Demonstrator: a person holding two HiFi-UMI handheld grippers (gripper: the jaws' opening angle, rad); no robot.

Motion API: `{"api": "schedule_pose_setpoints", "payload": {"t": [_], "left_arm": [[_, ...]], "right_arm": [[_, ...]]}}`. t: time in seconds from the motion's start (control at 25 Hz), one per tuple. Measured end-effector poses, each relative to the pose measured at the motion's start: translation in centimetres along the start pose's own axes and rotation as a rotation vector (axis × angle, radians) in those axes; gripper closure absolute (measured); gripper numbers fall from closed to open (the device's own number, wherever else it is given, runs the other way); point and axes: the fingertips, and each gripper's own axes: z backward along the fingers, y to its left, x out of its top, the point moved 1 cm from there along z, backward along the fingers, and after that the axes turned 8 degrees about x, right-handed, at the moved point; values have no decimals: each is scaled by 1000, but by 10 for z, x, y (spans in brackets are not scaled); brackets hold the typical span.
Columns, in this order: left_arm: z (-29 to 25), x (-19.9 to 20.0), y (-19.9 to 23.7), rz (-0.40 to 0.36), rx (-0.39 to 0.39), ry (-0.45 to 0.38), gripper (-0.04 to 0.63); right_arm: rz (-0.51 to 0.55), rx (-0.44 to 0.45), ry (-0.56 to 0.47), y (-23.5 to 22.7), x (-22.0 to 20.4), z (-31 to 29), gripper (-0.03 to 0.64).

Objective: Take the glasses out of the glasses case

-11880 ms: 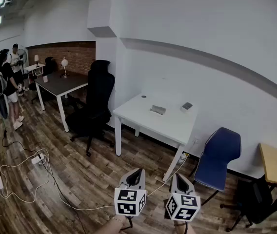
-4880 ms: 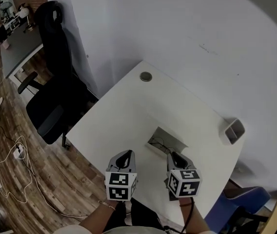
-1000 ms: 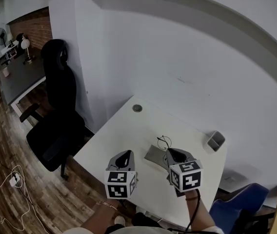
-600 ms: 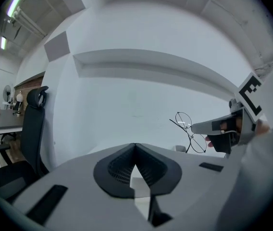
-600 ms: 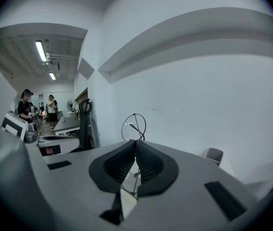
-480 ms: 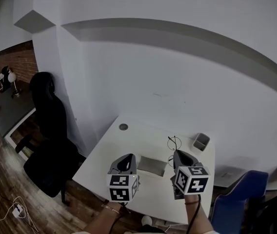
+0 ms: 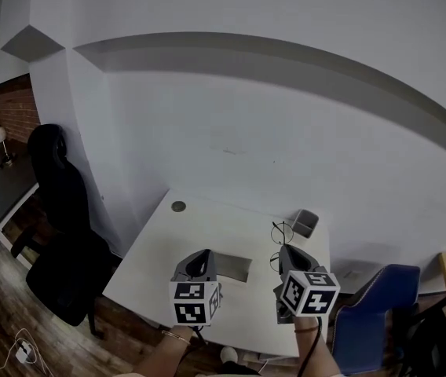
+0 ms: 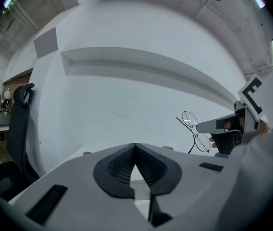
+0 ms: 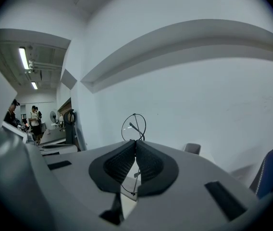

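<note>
White wall [image 7: 231, 108] fills the far side of the room, and a white worktop [image 7: 154, 264] stands against it, seen steeply from above. A person holds two grippers over the near edge of the worktop. On the right, the right gripper [image 7: 285, 250] has its jaws closed on a pair of thin round wire-rimmed glasses [image 7: 279, 244]. The right gripper view shows the frame pinched between the jaw pads, one round lens rising above the jaw tips and the rest hanging down in the gap behind them. The glasses are lifted clear of the worktop and stand on edge, one lens above the other. On the left, the left gripper [image 7: 202, 255] has its jaws pressed together with nothing between them. From the left gripper view the glasses show to the right, at the tip of the other gripper. A grey glasses case [image 7: 236, 268] lies flat on the worktop between the two grippers, touching neither; it looks open, though the head view is too small to be sure. Farther right, near the wall, sits a small grey container [image 7: 304, 223]. A small round disc [image 7: 178, 206] lies at the far left corner. A black office chair [image 7: 60, 234] stands left of the worktop and a blue chair [image 7: 367, 319] to its right.
</note>
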Motion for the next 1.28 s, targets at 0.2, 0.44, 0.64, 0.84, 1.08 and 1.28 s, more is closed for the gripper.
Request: {"api": "schedule_pose_setpoints", "payload": {"t": [0.2, 0.44, 0.64, 0.84, 1.08, 1.28], "left_arm": [[-7, -4, -2, -4, -1, 16, 588], [-16, -1, 3, -5, 16, 14, 588], [-23, -1, 1, -4, 22, 20, 588], [-31, 0, -2, -1, 22, 18, 588], [-38, 0, -2, 7, 25, 18, 588], [-42, -1, -4, 12, 24, 20, 588]], "right_arm": [[-17, -10, -8, -8, -1, 0, 580], [-8, -11, -4, -13, -2, -8, 580], [15, -19, -2, -19, 1, -10, 580], [5, -10, 0, -23, 3, -14, 580], [3, -10, 2, -28, 3, -17, 580], [1, -10, 3, -32, 3, -18, 580]]}}
